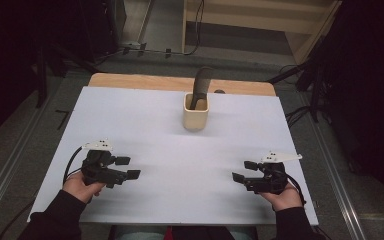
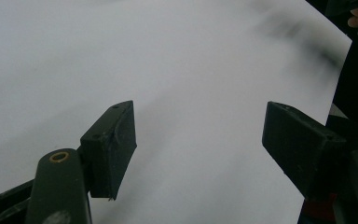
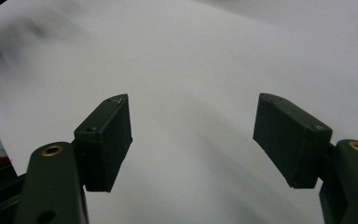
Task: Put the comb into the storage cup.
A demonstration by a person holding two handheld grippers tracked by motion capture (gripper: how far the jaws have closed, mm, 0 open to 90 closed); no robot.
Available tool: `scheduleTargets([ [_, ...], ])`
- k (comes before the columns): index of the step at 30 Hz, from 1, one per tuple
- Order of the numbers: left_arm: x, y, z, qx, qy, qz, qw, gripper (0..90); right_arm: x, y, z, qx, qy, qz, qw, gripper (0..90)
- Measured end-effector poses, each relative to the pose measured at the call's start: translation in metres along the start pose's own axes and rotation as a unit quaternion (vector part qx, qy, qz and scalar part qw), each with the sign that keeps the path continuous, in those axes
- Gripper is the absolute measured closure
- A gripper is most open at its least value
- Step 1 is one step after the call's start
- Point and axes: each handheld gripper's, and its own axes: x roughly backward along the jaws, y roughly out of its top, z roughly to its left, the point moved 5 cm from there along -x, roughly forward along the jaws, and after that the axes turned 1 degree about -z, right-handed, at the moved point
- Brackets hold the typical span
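We read no writing anywhere. Our left gripper [image 1: 128,168] and right gripper [image 1: 244,170] sit wide open, empty, near the sheet's [image 1: 145,125] near edge. The cup [image 1: 196,112] holding a dark comb [image 1: 201,86] stands far-centre, open sheet between.

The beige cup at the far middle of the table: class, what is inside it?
A dark comb stands in the beige cup, its upper part rising above the rim. Its lower end and the cup's bottom are hidden by the wall.
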Motion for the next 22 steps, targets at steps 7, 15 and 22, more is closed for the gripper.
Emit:
scheduleTargets([
  [7, -0.001, -0.0003, -0.0006, 0.0, 0.0, 0.003, 1.0, 26.6, 0.0003, 0.0002, 0.0003, -0.001, 0.0, -0.001, 1.0, 25.8],
  [15, -0.0011, -0.0006, -0.0005, 0.0, 0.0, 0.006, 1.0, 26.6, 0.0005, 0.0004, 0.0005, 0.0, 0.001, -0.002, 1.0, 25.8],
  [22, -0.0008, -0.0003, 0.0002, 0.001, 0.002, 0.005, 1.0, 26.6, 0.0006, 0.0003, 0.0, 0.002, -0.002, -0.003, 1.0, 24.3],
])
